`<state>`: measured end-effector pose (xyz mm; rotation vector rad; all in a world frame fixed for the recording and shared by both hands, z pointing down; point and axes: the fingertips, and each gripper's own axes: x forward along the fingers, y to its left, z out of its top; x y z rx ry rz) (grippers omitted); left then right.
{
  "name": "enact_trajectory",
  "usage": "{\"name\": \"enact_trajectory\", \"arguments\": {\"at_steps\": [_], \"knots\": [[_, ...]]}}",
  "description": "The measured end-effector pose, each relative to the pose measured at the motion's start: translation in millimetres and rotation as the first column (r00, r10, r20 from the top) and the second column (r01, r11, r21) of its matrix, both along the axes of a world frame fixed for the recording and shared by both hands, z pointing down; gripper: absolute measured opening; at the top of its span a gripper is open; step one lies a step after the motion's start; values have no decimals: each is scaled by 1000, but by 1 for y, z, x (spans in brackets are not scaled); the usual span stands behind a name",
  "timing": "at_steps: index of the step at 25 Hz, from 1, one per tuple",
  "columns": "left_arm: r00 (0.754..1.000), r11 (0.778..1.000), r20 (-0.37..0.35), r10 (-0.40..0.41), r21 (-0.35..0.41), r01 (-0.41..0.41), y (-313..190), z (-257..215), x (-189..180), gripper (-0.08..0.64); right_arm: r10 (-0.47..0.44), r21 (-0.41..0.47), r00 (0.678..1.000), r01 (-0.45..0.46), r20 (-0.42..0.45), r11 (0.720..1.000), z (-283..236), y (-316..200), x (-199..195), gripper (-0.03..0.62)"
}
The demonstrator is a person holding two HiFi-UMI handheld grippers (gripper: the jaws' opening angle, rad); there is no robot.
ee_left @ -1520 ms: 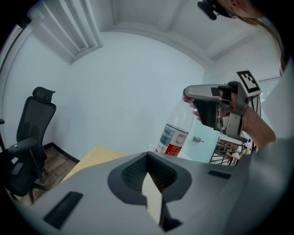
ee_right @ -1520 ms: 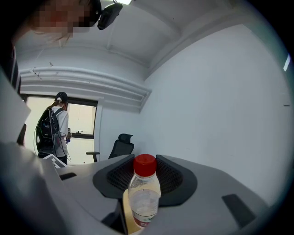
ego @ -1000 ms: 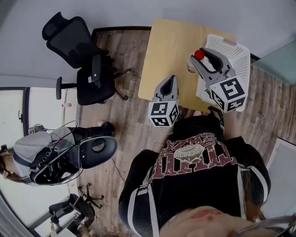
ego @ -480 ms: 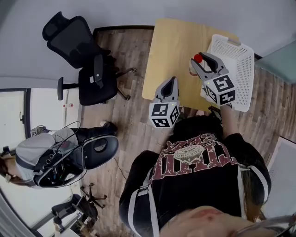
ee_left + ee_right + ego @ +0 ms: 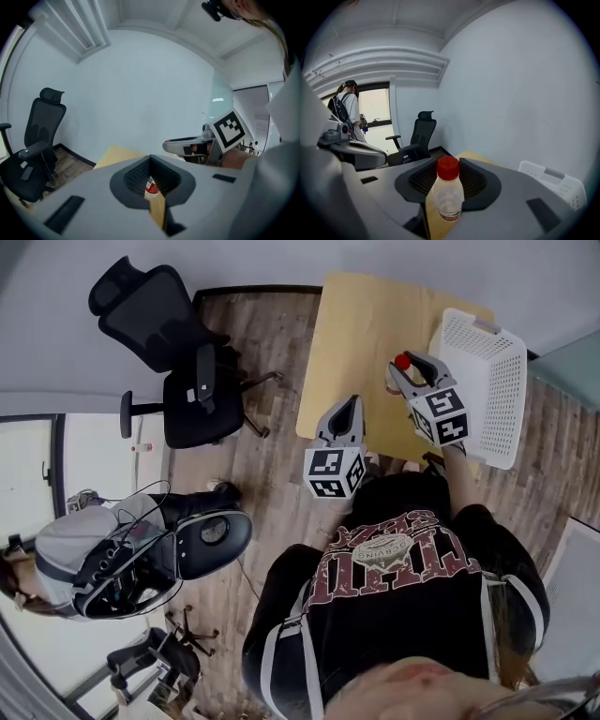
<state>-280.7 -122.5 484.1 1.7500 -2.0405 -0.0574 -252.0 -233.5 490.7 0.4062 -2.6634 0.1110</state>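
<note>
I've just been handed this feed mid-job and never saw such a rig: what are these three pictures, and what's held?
No robot arm here: a person holds a two-jaw gripper in each hand. The head view looks steeply down from their head; the other two cameras ride on the grippers and look along the jaws. The right gripper is shut on a clear plastic bottle with a red cap. The left gripper has its jaws together, empty. Below stand a wooden table carrying a white basket, and a black office chair.

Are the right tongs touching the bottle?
Touching. The right gripper view shows both jaws of the right tongs pressed against the bottle, no gap either side.
</note>
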Motion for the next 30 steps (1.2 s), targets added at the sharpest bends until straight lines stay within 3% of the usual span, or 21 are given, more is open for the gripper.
{"name": "enact_trajectory", "arguments": {"at_steps": [21, 30], "knots": [[1000, 1000, 5, -1, -10, 1, 8, 11, -4, 48, -6, 13, 990, 8, -143, 1000, 58, 13, -7, 160], [1000, 1000, 7, -11, 0, 11, 6, 21, -5, 48, 5, -32, 981, -12, -196, 999, 77, 14, -6, 160]]}}
